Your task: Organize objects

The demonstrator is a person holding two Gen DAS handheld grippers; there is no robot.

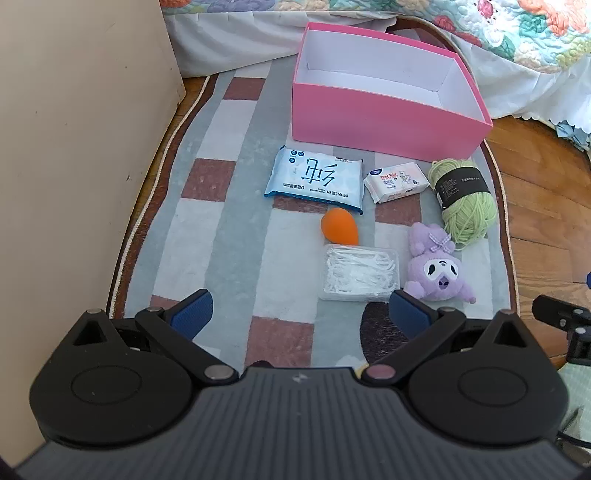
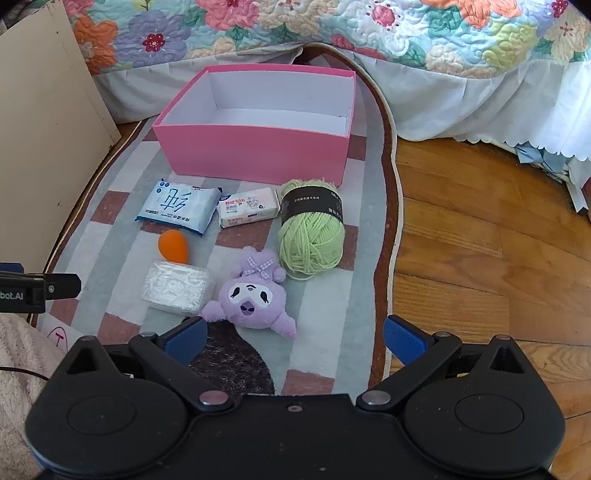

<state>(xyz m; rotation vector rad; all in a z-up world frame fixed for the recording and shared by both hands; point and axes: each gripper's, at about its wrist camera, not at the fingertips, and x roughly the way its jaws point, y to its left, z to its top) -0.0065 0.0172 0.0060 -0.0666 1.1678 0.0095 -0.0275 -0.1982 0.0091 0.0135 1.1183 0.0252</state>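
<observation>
An empty pink box [image 1: 384, 114] [image 2: 255, 153] with a white inside stands at the far end of the rug. In front of it lie a blue wet-wipe pack [image 1: 316, 180] [image 2: 177, 206], a small white tissue pack [image 1: 397, 181] [image 2: 249, 206], a green yarn ball [image 1: 463, 201] [image 2: 312, 230], an orange egg-shaped sponge [image 1: 339, 226] [image 2: 173, 246], a clear box of floss picks [image 1: 360, 273] [image 2: 177, 286] and a purple plush toy [image 1: 437, 269] [image 2: 253, 295]. My left gripper [image 1: 301, 314] hovers open just short of the floss box. My right gripper [image 2: 295, 338] is open near the plush, holding nothing.
The checked rug [image 1: 221, 229] [image 2: 332, 332] lies on a wooden floor [image 2: 480, 258]. A beige cabinet side [image 1: 74, 147] rises at the left. A bed with a floral quilt [image 2: 332, 26] and white skirt runs behind the box. The other gripper's tip [image 1: 561, 317] shows at the right edge.
</observation>
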